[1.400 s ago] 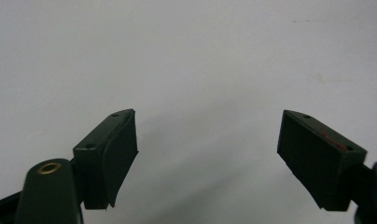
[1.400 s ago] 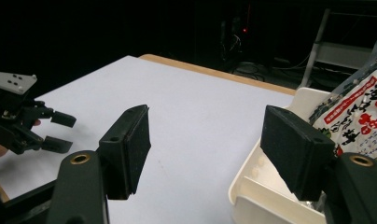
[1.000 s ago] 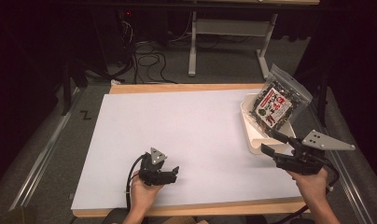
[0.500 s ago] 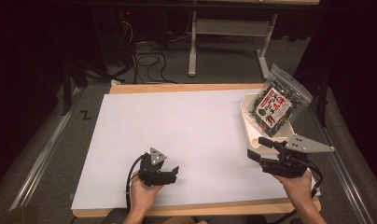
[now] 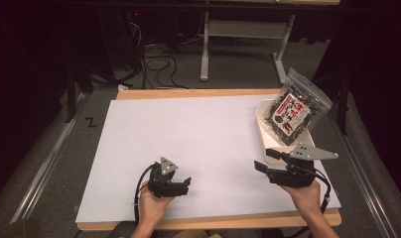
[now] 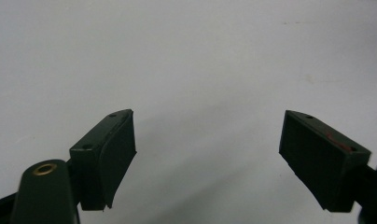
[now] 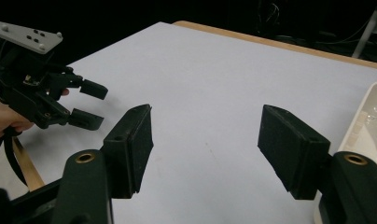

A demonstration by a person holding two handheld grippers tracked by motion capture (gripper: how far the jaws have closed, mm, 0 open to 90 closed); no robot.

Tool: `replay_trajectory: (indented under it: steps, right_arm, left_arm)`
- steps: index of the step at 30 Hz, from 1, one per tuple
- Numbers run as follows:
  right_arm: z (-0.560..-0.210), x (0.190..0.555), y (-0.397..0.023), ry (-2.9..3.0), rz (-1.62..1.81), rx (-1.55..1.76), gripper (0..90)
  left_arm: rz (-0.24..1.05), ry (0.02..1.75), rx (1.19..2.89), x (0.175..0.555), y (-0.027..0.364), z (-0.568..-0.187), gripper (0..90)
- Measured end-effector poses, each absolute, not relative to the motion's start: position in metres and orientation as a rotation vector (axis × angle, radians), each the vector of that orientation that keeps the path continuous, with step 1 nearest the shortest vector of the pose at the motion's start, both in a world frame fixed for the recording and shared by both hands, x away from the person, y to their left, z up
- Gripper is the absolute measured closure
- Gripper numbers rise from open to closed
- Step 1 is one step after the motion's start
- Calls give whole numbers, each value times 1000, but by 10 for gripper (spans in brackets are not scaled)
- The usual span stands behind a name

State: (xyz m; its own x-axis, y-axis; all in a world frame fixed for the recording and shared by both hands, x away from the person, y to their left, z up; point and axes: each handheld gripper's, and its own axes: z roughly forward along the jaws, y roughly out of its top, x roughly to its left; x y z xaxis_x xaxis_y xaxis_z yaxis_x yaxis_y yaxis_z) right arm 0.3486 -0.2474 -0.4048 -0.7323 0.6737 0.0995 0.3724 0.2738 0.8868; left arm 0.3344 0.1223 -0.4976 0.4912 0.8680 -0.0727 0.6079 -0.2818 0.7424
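Note:
My left gripper (image 5: 184, 185) rests low over the white sheet near the table's front edge, held in a hand. In its own view the left gripper (image 6: 207, 116) stands wide open with bare white surface between the jaws. My right gripper (image 5: 266, 159) is at the front right, pointing left across the table, just in front of the white tray (image 5: 261, 124). Seen along its jaws, the right gripper (image 7: 206, 112) is also open and holds nothing. A clear bag of dark seaweed snack (image 5: 296, 113) with a red label leans in the tray.
A white sheet (image 5: 198, 129) covers most of the wooden table (image 5: 188, 92). The left gripper (image 7: 86, 105) appears at the left of the right gripper view, and the tray's rim (image 7: 364, 116) at its right. Dark floor, cables and a desk frame lie beyond.
The right gripper has moved left and a little nearer the front edge, away from the tray, swinging to point leftward. The left gripper has not moved.

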Motion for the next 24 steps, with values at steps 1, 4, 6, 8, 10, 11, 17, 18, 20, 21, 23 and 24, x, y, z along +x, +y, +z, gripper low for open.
replay_trajectory:
  steps: [1,4,6,8,10,11,17,18,20,21,23,24]
  right_arm:
    - [-407,350,-245,2260,1442,970,362]
    - [-410,352,-241,2270,1432,970,365]
    - [-411,353,-239,2276,1420,972,366]
    - [-410,356,-238,2274,1390,961,367]
    - [-410,360,-240,2264,1381,975,368]
    - [-410,361,-240,2263,1384,990,369]
    - [-415,371,-239,2277,1331,1007,375]
    - [-416,373,-239,2277,1334,1011,376]
    - [-419,375,-239,2276,1338,1025,378]
    - [-420,376,-238,2279,1338,1036,379]
    - [-422,378,-237,2286,1331,1034,380]
    - [-424,380,-236,2290,1324,1033,380]
  left_arm:
    - [455,1214,2003,334,123,-498,192]
    - [452,1217,2001,335,123,-498,192]
    - [451,1213,2007,335,122,-498,192]
    - [455,1211,2010,335,121,-498,192]
    - [456,1210,2004,334,121,-498,191]
    - [454,1212,2002,334,122,-498,191]
    - [447,1208,2013,335,120,-498,190]
    - [446,1206,2013,335,120,-498,190]
    - [445,1204,2012,335,120,-498,190]
    - [443,1208,2012,335,120,-499,190]
    - [442,1209,2011,336,120,-499,190]
    - [440,1208,2012,336,120,-499,191]
